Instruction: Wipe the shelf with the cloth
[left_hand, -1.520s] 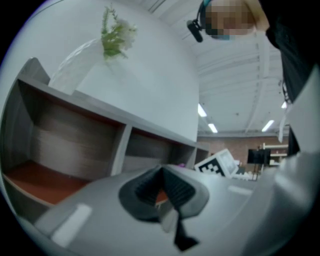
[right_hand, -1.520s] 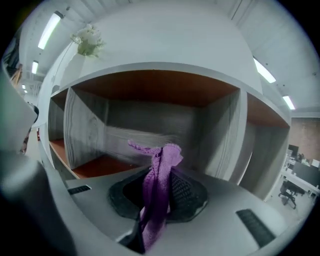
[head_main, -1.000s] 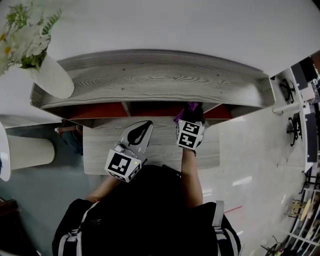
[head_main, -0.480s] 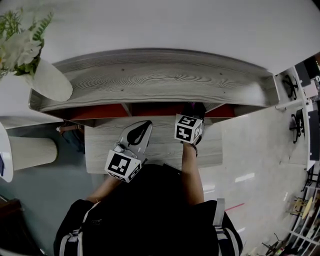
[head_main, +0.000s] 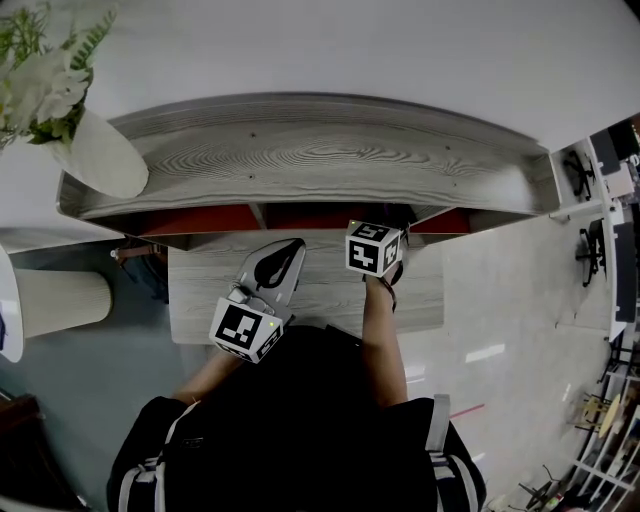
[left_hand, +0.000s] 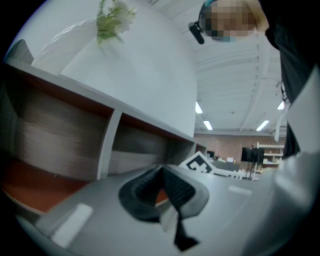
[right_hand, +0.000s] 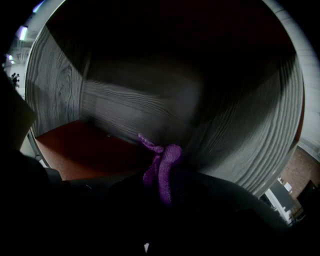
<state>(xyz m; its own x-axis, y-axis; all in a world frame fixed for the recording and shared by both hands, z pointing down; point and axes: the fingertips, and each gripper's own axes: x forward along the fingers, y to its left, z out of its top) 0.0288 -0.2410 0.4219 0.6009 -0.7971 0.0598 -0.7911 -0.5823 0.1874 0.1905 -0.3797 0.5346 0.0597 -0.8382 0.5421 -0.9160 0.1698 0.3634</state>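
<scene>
Head view: the right gripper (head_main: 376, 248) reaches under the top board of the shelf (head_main: 300, 160), right of its middle divider. The left gripper (head_main: 285, 258) lies on the lower board in front of the shelf. A vase (head_main: 100, 155) stands on the shelf's left end.

Left gripper view: its jaws are closed tip to tip on nothing, just outside the shelf.

Right gripper view: the jaws pinch a bunched purple cloth (right_hand: 162, 167) inside the shelf, above its red floor (right_hand: 85, 147); contact is unclear. To wipe well, press the wad down onto that floor, grip firmly, and stroke side to side into the corners
</scene>
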